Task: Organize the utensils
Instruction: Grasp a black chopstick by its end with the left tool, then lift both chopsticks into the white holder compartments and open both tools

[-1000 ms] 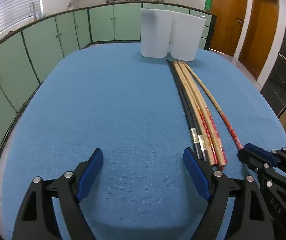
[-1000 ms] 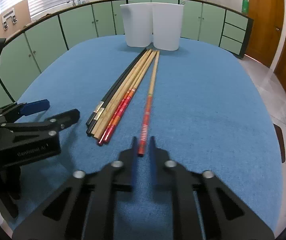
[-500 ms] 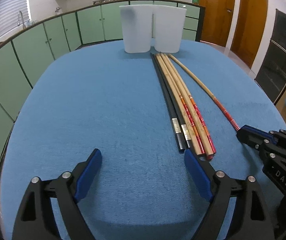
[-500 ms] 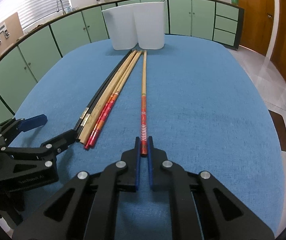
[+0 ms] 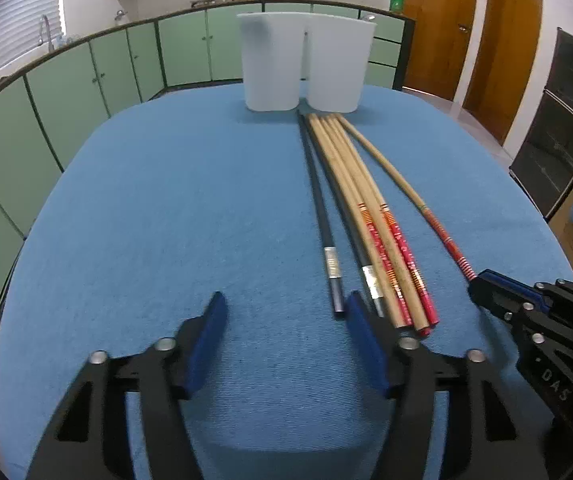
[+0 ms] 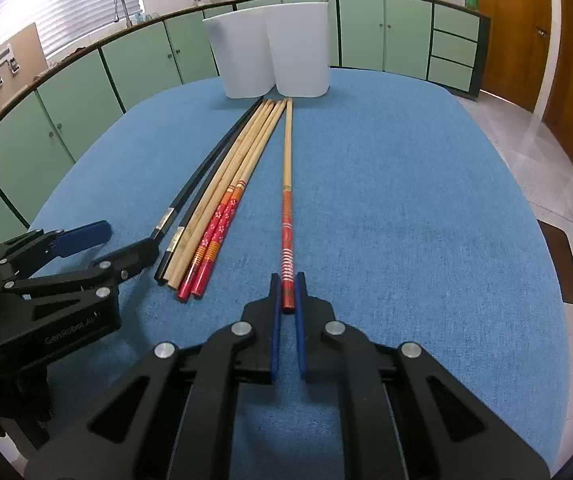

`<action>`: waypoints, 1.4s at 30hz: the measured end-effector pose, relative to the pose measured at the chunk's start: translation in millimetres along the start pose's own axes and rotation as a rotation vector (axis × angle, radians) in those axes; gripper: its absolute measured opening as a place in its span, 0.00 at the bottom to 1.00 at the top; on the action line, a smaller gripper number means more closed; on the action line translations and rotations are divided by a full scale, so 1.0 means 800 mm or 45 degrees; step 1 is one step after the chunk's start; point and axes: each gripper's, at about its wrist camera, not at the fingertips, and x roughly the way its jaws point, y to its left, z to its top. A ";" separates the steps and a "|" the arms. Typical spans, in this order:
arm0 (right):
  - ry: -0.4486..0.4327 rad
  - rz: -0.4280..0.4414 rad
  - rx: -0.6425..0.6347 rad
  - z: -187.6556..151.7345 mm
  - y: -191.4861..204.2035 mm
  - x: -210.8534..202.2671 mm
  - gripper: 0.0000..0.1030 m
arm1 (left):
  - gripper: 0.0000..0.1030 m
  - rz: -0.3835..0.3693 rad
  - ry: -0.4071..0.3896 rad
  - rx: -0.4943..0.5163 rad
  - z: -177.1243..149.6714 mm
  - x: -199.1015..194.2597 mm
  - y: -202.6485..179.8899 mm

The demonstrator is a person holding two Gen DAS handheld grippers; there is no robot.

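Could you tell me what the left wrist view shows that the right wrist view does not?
Only the left wrist view shows the dark oven at its right edge. Only the right wrist view shows the cardboard panel by the window. Both show the two white containers, the chopsticks, the blue tablecloth and both grippers.

blue-clothed table [image 5: 166,208] bears chopsticks [image 5: 360,208] and two white containers [image 5: 306,64].

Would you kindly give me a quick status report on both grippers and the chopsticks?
Right gripper shut on lone red-tipped chopstick. Left gripper closing, nothing between pads, beside chopstick bundle. White holders ahead, path clear.
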 end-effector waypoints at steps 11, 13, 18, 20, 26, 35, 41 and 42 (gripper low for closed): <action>-0.017 0.002 -0.002 -0.001 0.002 -0.001 0.05 | 0.06 -0.070 -0.020 0.008 0.001 -0.001 -0.014; -0.036 0.008 0.004 -0.001 0.001 -0.005 0.05 | 0.06 -0.093 -0.029 -0.020 0.001 -0.004 -0.009; -0.105 -0.009 -0.038 0.006 0.001 -0.025 0.05 | 0.06 -0.073 -0.099 -0.032 0.007 -0.029 -0.001; -0.142 0.007 -0.024 0.014 -0.003 -0.038 0.05 | 0.06 -0.066 -0.134 -0.030 0.013 -0.042 0.002; -0.269 0.026 -0.024 0.047 -0.011 -0.081 0.05 | 0.06 -0.068 -0.303 -0.031 0.048 -0.097 0.013; -0.431 0.093 -0.002 0.122 -0.033 -0.137 0.05 | 0.06 -0.119 -0.504 -0.012 0.118 -0.150 0.027; -0.453 0.144 -0.014 0.181 -0.045 -0.150 0.05 | 0.06 -0.169 -0.541 -0.003 0.165 -0.153 0.036; -0.452 0.147 -0.018 0.187 -0.043 -0.150 0.05 | 0.06 -0.176 -0.538 -0.001 0.170 -0.150 0.036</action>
